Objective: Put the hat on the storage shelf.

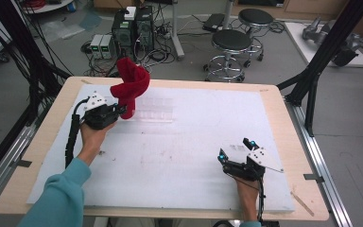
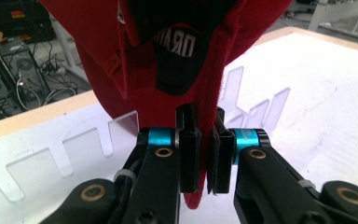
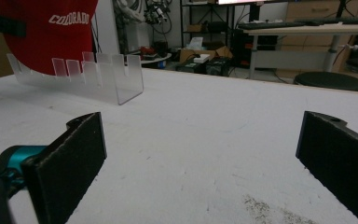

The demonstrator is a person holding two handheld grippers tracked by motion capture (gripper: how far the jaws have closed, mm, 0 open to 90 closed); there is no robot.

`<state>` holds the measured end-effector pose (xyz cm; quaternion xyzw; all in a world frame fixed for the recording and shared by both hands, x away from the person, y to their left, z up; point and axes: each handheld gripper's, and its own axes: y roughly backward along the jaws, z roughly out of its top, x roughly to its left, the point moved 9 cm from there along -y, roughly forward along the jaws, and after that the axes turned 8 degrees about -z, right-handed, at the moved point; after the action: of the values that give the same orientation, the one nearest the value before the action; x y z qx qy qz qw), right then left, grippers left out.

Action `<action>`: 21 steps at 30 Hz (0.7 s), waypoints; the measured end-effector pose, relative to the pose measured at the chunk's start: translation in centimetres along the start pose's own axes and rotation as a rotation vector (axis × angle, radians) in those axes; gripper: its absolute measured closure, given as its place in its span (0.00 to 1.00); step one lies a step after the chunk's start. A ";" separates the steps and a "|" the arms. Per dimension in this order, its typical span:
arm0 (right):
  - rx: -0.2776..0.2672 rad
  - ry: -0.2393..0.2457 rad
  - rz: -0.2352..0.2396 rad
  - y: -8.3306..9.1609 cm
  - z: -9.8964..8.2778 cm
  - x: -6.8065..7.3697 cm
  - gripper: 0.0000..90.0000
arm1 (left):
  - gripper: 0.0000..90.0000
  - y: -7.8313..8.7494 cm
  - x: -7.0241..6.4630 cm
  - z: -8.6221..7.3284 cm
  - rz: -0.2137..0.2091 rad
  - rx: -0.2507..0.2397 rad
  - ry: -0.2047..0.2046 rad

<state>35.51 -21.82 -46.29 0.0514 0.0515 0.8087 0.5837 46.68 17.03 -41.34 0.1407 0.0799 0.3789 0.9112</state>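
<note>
A red cap with white lettering hangs in the air at the back left of the white board, held by its brim. My left gripper is shut on that brim; in the left gripper view the red fabric is pinched between the black pads. A clear acrylic slotted rack stands just right of the cap, also seen as the rack and the rack with the cap behind its left end. My right gripper rests open near the front right, nothing between its jaws.
The white board lies on a wooden table. Beyond the far edge are computer towers, cables and two black stools. Black frame posts rise at the right and left sides.
</note>
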 end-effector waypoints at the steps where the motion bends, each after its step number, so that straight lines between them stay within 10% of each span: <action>1: -0.003 0.009 -0.004 0.0 0.0 0.0 0.00 | 0.94 0.0 -0.1 -0.1 -0.002 0.006 0.004; 16: -0.019 0.030 -0.019 0.1 0.0 0.2 0.00 | 0.92 0.7 0.1 -1.4 -0.024 -0.009 0.049; 21: -0.017 0.025 -0.015 0.2 0.0 0.1 0.00 | 0.67 0.6 0.4 -2.1 -0.021 0.022 0.118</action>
<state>35.30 -21.73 -46.26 0.0361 0.0522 0.8054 0.5893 46.01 18.17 -43.13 0.1272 0.1388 0.3761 0.9072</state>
